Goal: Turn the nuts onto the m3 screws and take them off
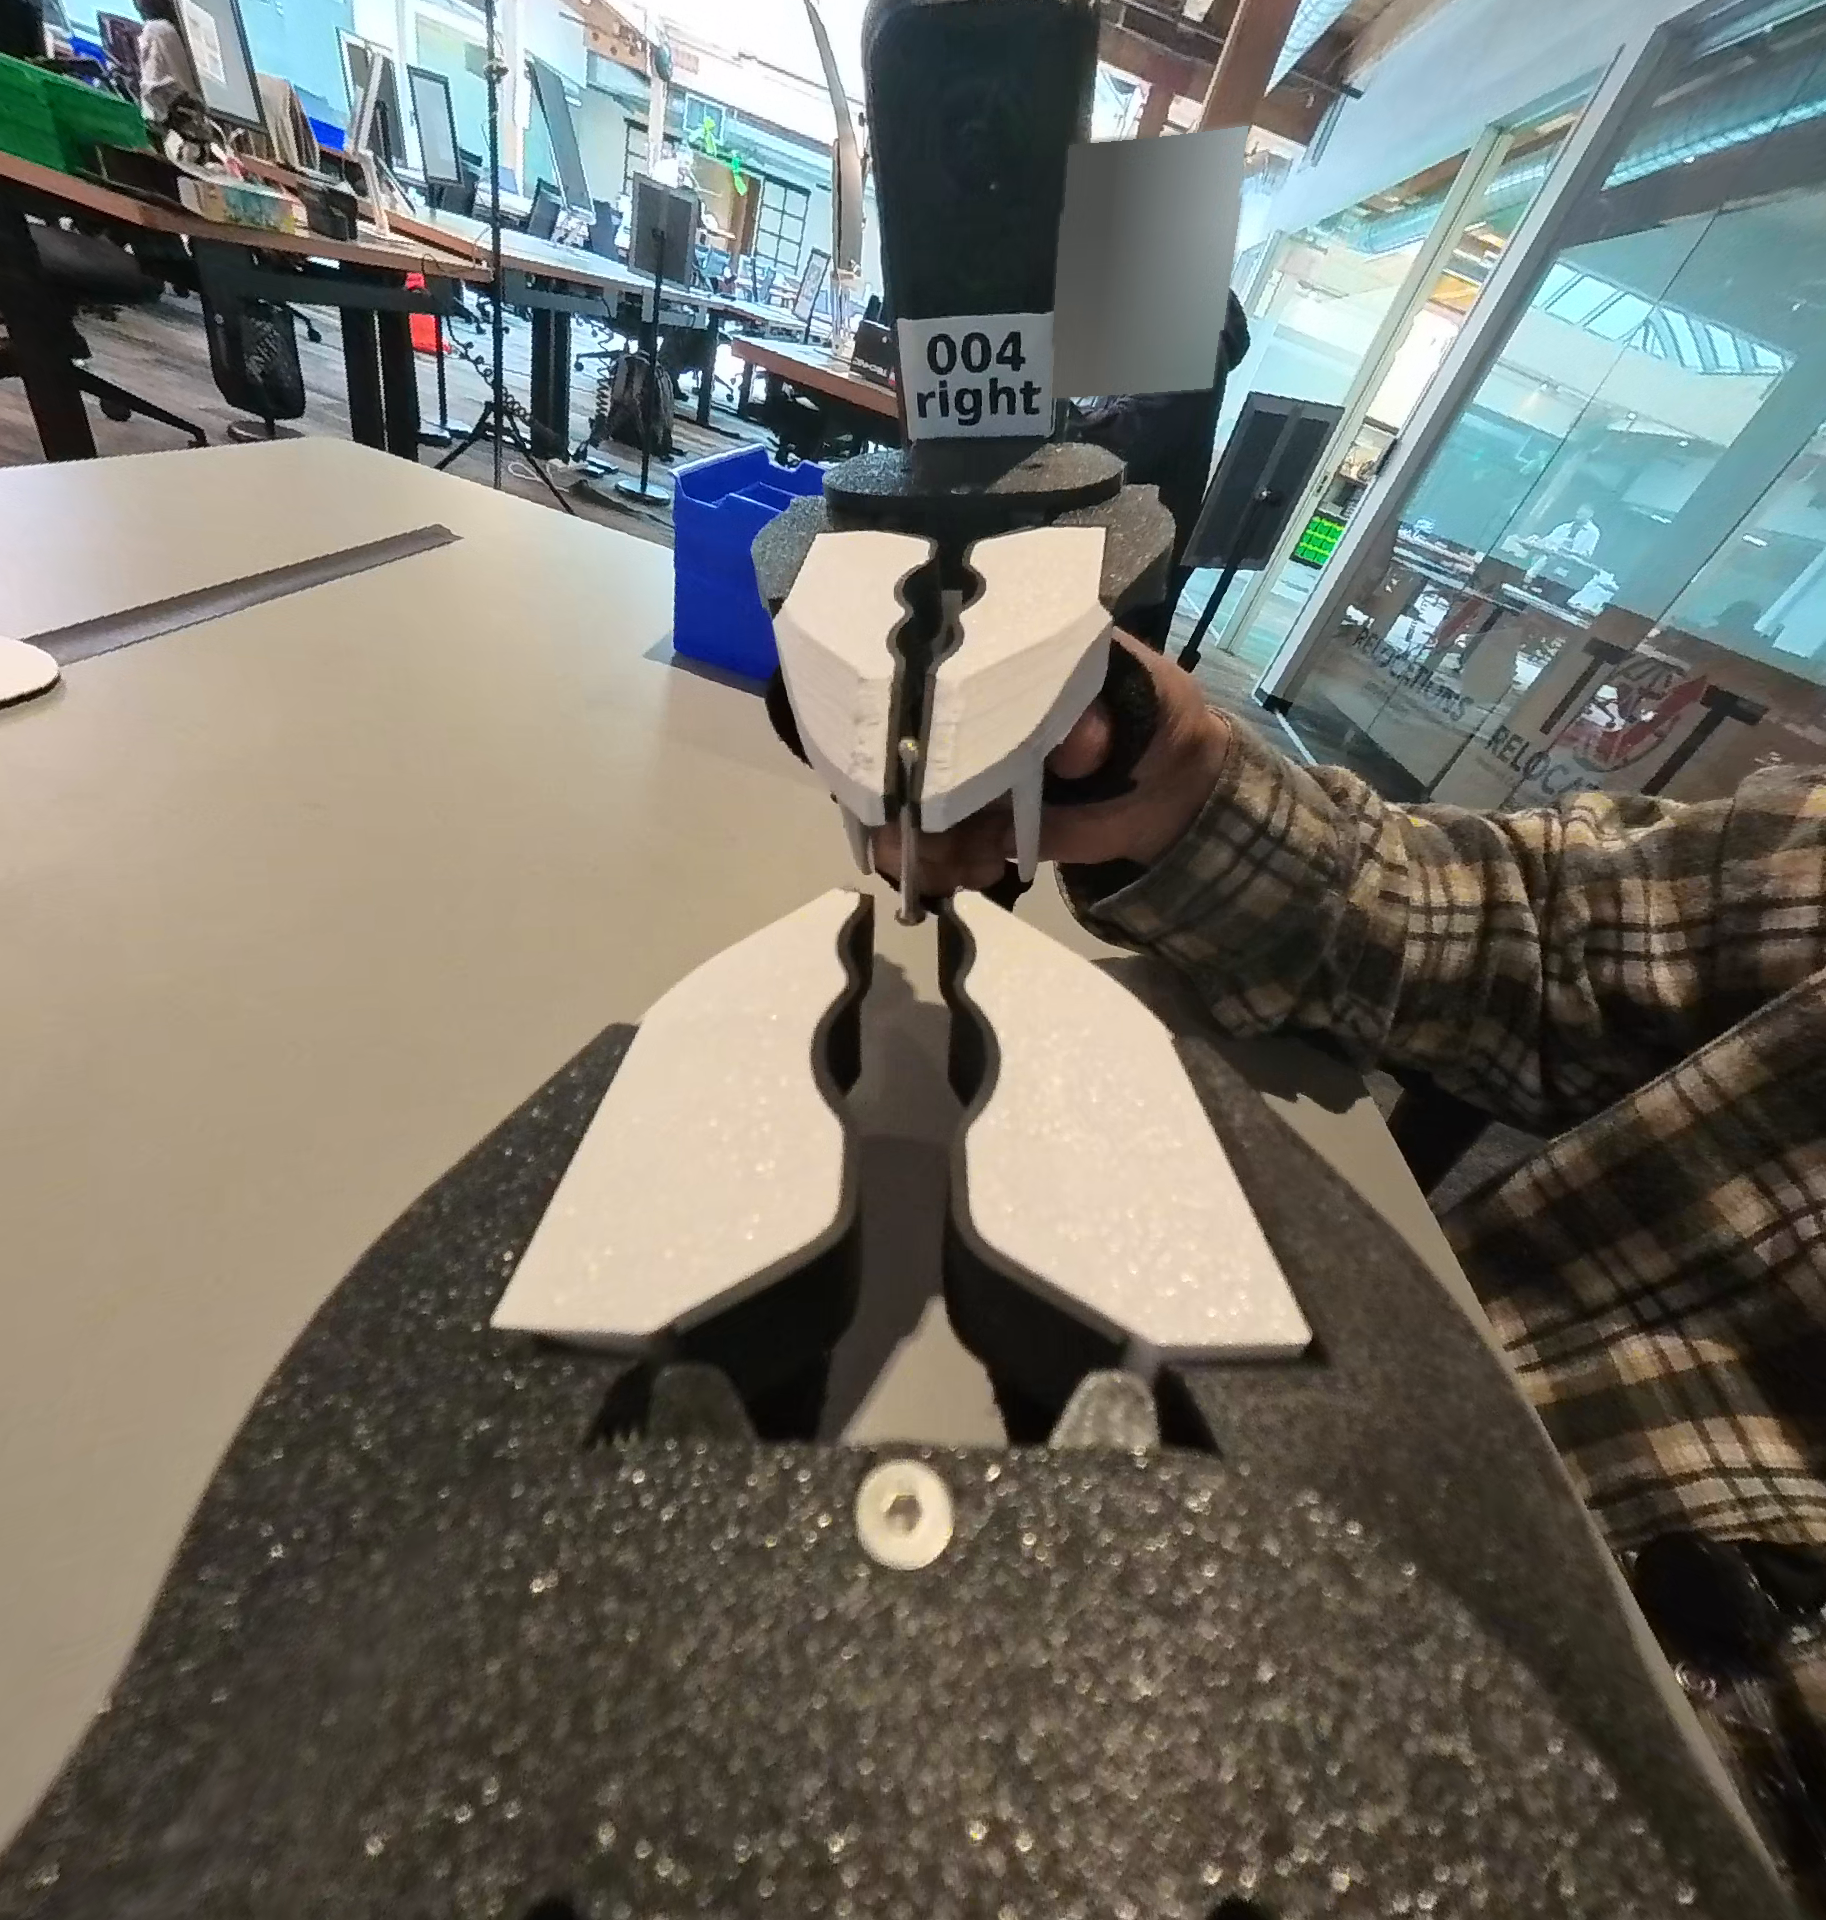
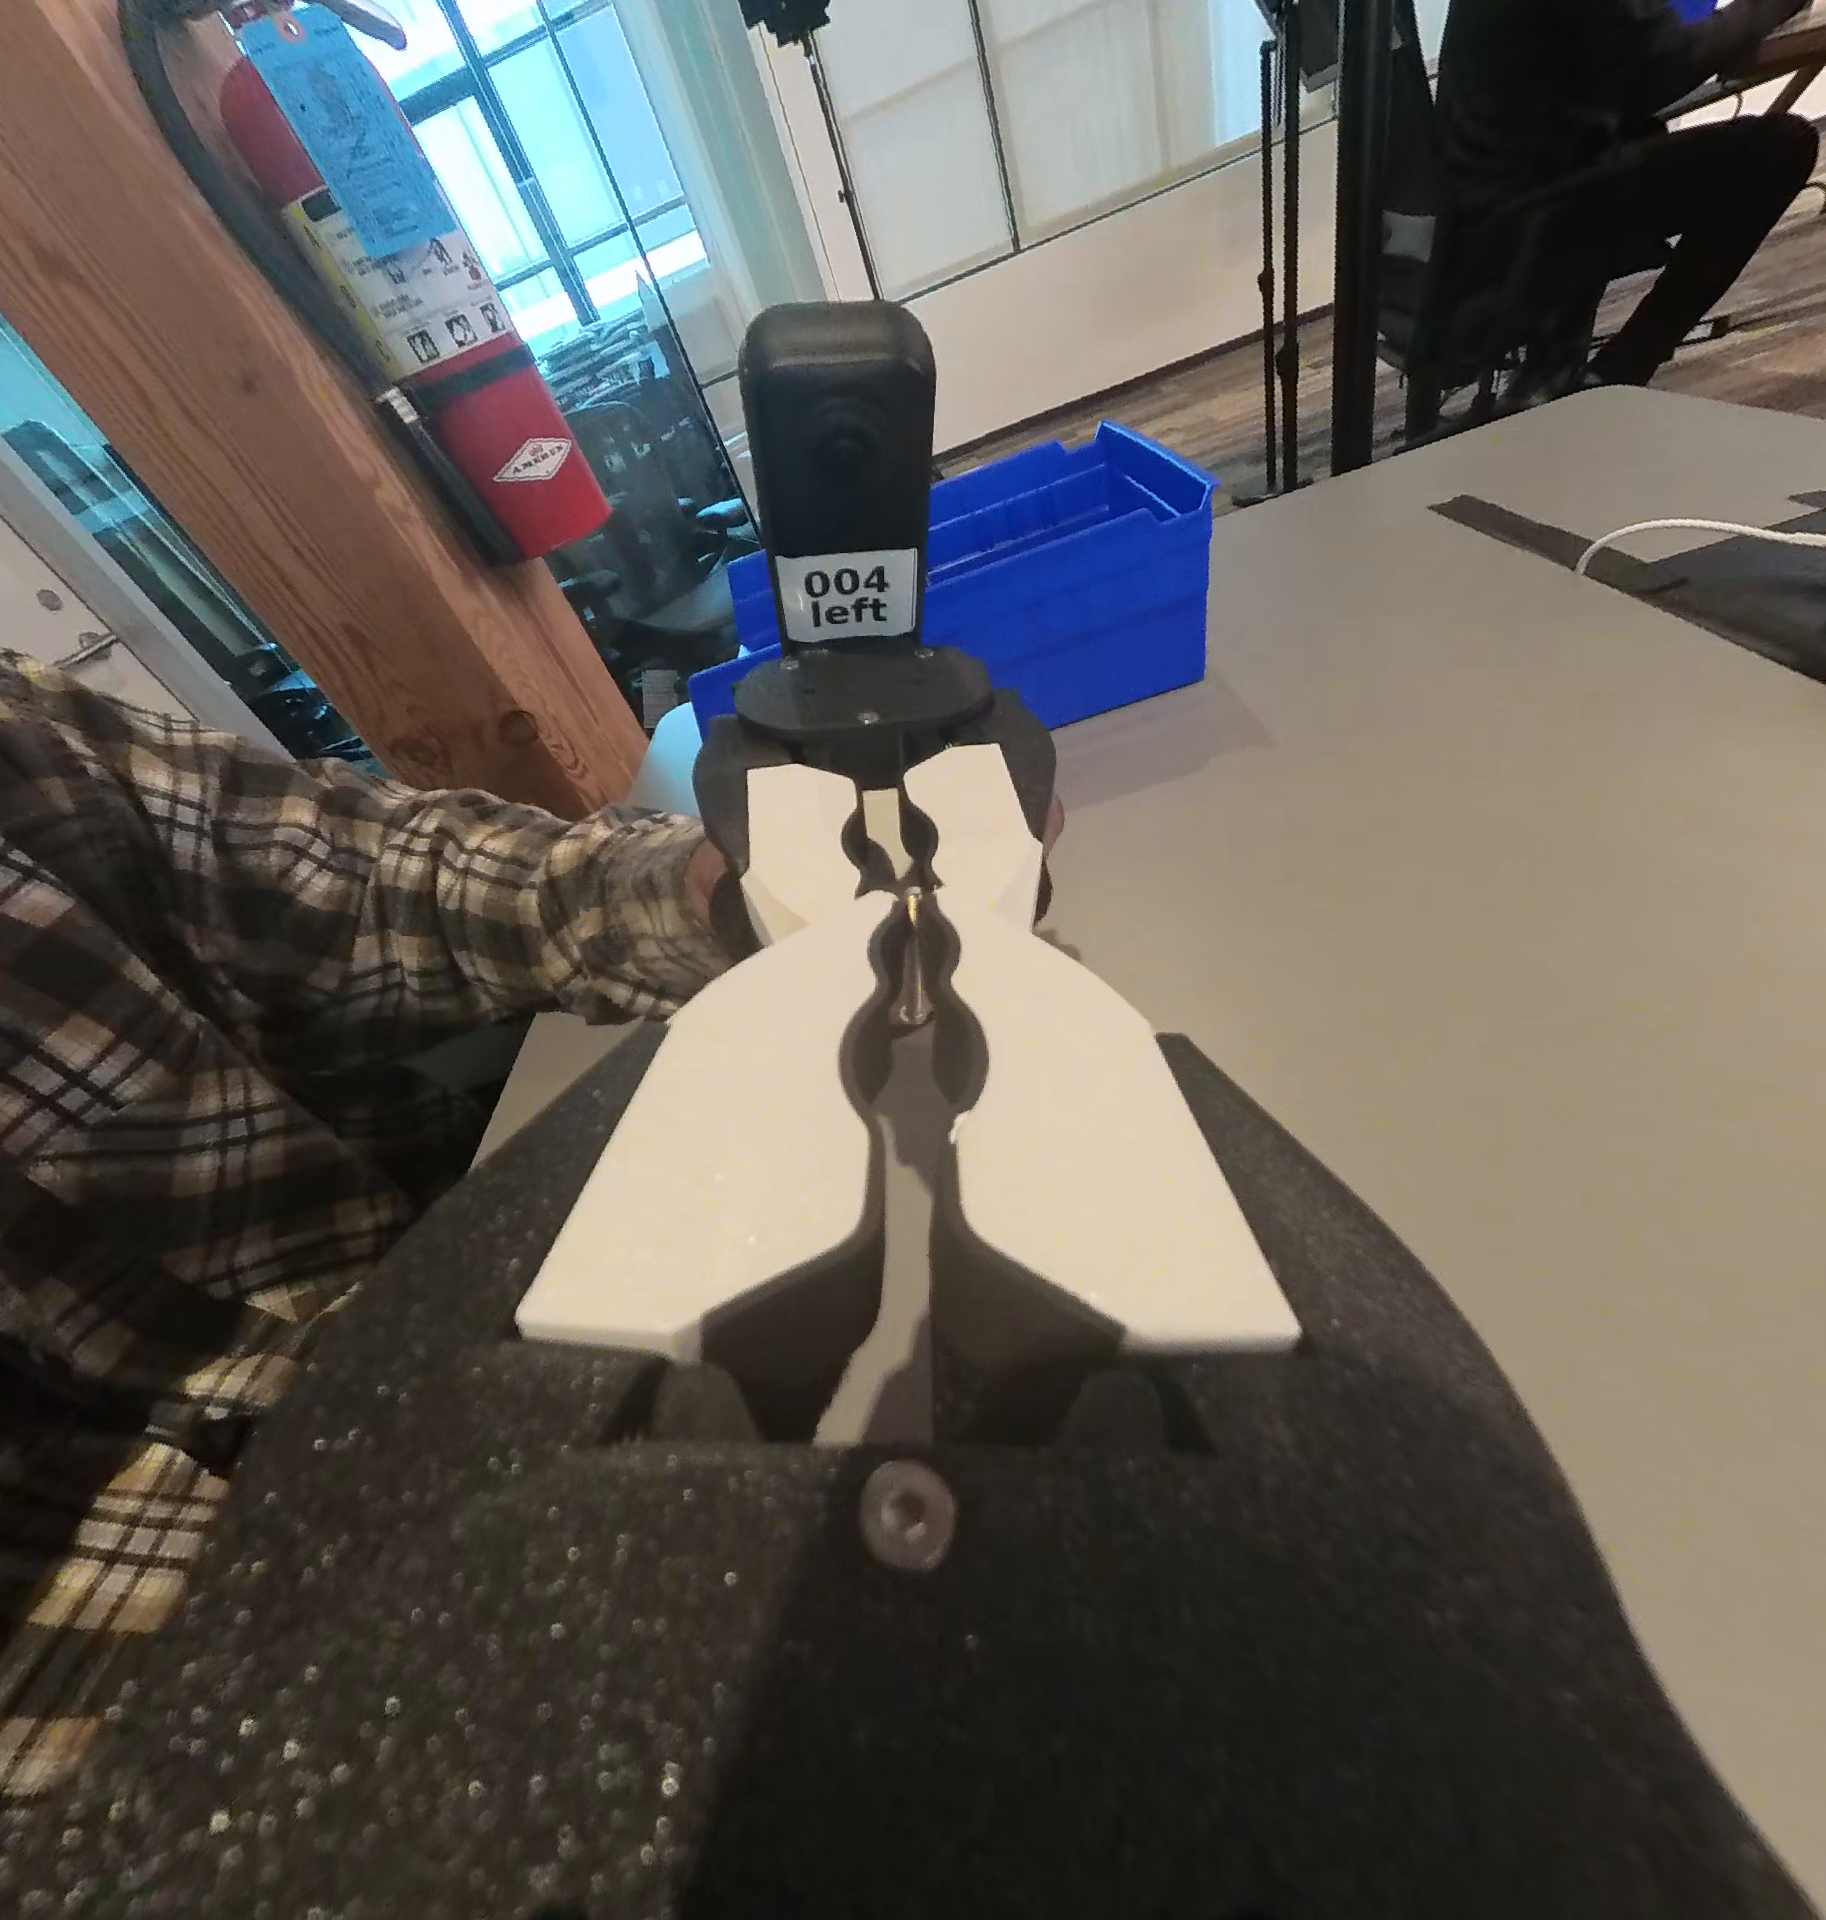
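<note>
My right gripper [image 1: 904,805] faces the camera in the left wrist view and is shut on a thin metal screw [image 1: 906,831] that sticks out of its tips. The screw's free end carries a small wider piece, apparently a nut [image 1: 909,915]. It sits between the tips of my left gripper [image 1: 907,906], whose jaws stand a narrow gap apart and do not visibly touch it. In the right wrist view the screw [image 2: 910,961] lies in the slot of my right gripper [image 2: 909,916], tip to tip with the left gripper [image 2: 904,883]. Both are held above the grey table [image 1: 369,831].
A blue plastic bin [image 1: 722,582] stands on the table behind the grippers and also shows in the right wrist view [image 2: 1075,613]. A person's hand [image 1: 1117,769] and plaid sleeve come in from the table's edge. A white cable [image 2: 1719,535] lies at the far right. Left and right tips are no more than a few centimetres apart.
</note>
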